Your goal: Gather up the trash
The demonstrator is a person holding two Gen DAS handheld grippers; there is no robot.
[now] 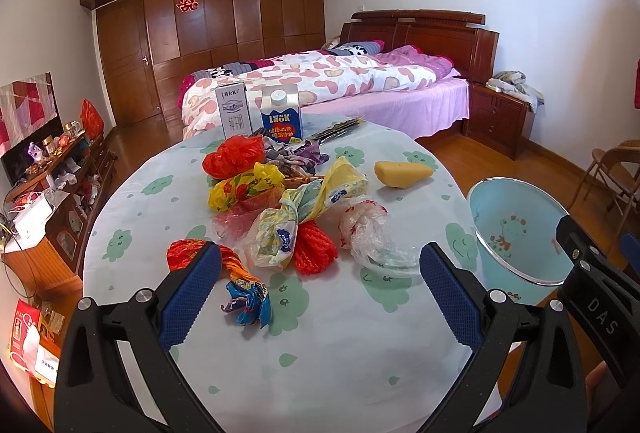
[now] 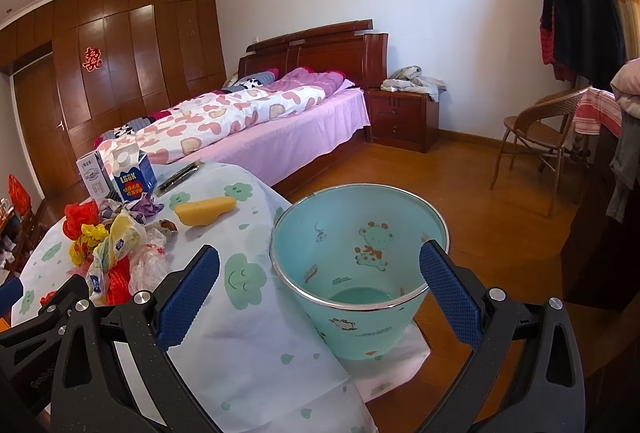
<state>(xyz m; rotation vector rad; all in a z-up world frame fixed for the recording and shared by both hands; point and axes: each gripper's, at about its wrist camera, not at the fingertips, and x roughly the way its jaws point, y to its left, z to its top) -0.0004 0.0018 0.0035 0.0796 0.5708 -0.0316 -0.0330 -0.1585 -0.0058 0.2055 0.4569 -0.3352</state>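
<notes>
Crumpled plastic bags and wrappers lie heaped on the round table (image 1: 340, 373): a red bag (image 1: 230, 157), a yellow-red bag (image 1: 240, 191), a pale patterned bag (image 1: 280, 233), a clear bag (image 1: 368, 233), red netting (image 1: 314, 251) and an orange-blue foil wrapper (image 1: 244, 289). My left gripper (image 1: 320, 289) hangs open just above the table's near side, its left finger over the foil wrapper. A pale blue bin (image 2: 360, 273) with a giraffe print stands at the table's right edge. My right gripper (image 2: 320, 293) is open, its fingers astride the bin's near rim, holding nothing.
Two cartons (image 1: 256, 113) stand at the table's far edge, with a yellow sponge wedge (image 1: 402, 173) and a dark cloth (image 1: 292, 153) nearby. A bed (image 1: 340, 81) lies beyond, a cluttered sideboard (image 1: 52, 201) to the left, a wicker chair (image 2: 536, 137) to the right.
</notes>
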